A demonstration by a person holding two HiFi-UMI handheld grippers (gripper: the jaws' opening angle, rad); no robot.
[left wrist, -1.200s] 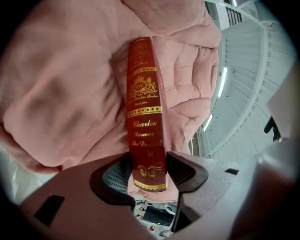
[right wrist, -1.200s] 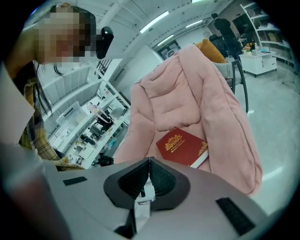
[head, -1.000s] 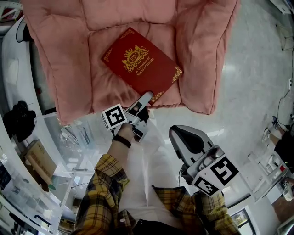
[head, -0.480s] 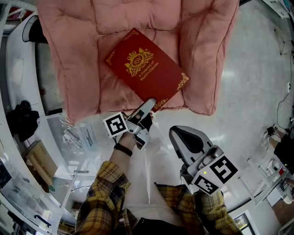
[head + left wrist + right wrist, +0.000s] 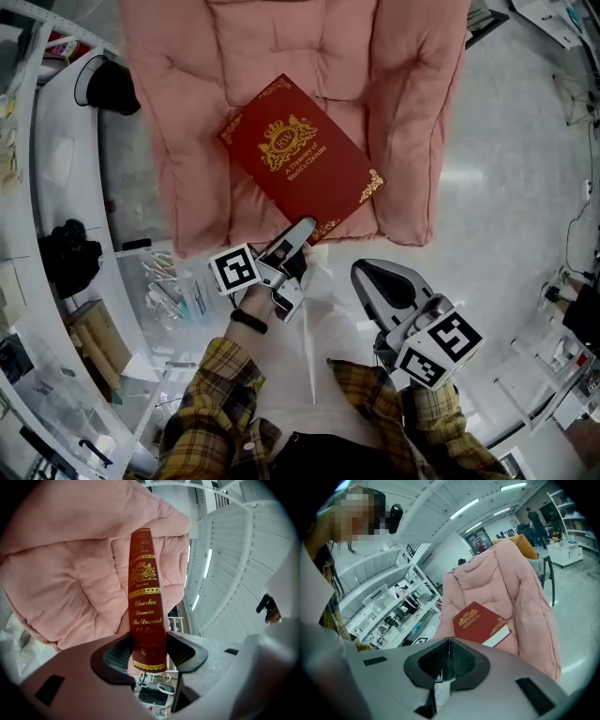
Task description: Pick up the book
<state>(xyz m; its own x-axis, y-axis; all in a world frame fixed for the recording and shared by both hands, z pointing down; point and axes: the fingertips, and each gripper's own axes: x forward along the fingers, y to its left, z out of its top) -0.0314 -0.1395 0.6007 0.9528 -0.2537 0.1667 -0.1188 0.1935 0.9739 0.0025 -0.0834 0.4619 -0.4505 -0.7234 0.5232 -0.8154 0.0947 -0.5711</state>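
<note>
On the glossy pale floor (image 5: 511, 178), a pink cushioned chair (image 5: 281, 47) stands at twelve o'clock and a white counter (image 5: 56, 159) at nine. A clear bin (image 5: 169, 291) at eight o'clock holds small packets, too blurred to name. The red book (image 5: 298, 159) is over the seat, its spine end clamped in the left gripper (image 5: 302, 228). The right gripper (image 5: 448, 645), at five o'clock, is closed and empty.
</note>
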